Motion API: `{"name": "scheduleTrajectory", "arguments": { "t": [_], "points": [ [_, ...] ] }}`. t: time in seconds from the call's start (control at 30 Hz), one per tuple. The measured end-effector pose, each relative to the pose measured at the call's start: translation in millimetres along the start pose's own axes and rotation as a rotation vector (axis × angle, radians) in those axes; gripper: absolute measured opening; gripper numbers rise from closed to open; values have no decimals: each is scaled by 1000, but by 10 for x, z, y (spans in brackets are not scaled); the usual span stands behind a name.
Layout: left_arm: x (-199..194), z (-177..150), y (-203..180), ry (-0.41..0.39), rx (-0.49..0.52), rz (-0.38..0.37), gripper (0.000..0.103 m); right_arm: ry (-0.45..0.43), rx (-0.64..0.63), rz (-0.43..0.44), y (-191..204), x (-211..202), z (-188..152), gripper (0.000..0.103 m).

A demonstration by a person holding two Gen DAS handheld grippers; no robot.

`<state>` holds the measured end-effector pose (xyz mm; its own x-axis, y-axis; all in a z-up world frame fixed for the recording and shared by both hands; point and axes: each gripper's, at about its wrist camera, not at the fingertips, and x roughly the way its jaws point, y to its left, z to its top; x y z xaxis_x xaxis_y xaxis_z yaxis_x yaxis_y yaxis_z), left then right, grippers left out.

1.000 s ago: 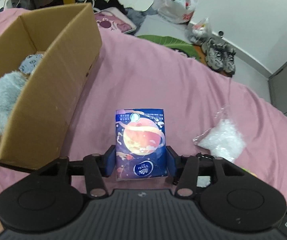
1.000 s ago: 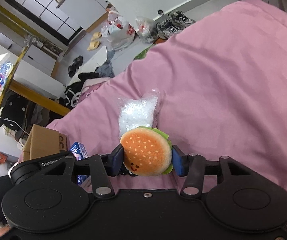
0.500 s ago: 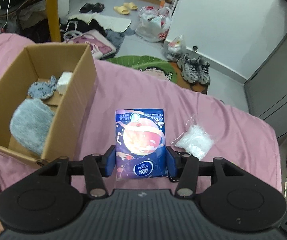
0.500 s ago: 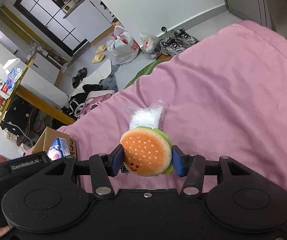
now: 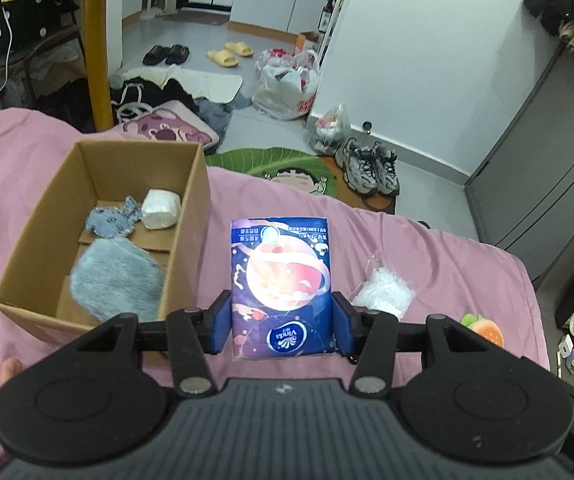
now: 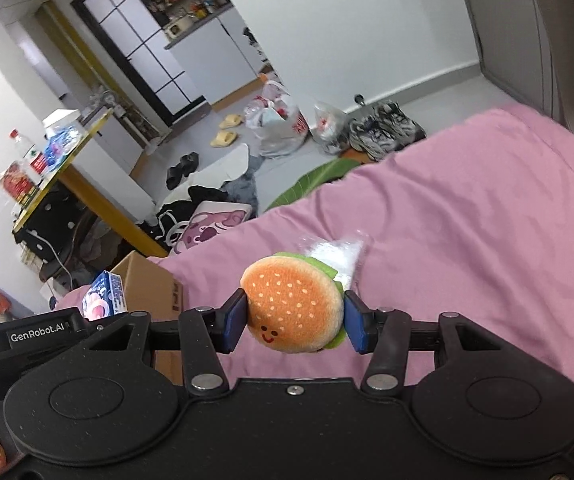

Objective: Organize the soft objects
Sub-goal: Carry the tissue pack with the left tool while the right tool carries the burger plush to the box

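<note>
While left tool (image 5: 282,328) clamps blue planet-print tissue pack (image 5: 281,280), right tool (image 6: 294,322) clamps smiling burger plush (image 6: 295,308).

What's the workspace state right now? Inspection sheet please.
Surface: pink bedsheet, wrinkled.
Job's things: cardboard box holds grey plush, blue-grey plush, white roll; clear bag of white filling lies on the sheet.
Clutter: nothing seen on the sheet.
Grippers: left gripper shut on tissue pack; right gripper shut on burger plush.
Cables: white cable by the yellow table.
Surroundings: sneakers, slippers, plastic bags on the floor.
</note>
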<state>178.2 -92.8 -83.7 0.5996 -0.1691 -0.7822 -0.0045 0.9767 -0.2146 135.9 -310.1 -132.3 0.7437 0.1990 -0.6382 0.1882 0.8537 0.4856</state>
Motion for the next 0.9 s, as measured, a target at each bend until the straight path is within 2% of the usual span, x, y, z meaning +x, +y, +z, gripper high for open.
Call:
{"name": "scheduleTrajectory", "arguments": {
  "t": [0.27,0.4,0.67,0.9],
  "points": [
    [-220,14,227,-64,5,-28,50,-70,-48,12,263,-159,48,50],
    [-292,37,323,-86,31,-32,50,-84,-82,12,408,-180,56,50],
    [-416,80,567,-117,13,-74,50,-102,-135,19,696,-235,33,50],
    [-486,169,778,-159,2,-76,50,-110,-178,22,892,-203,-12,50]
  ]
}}
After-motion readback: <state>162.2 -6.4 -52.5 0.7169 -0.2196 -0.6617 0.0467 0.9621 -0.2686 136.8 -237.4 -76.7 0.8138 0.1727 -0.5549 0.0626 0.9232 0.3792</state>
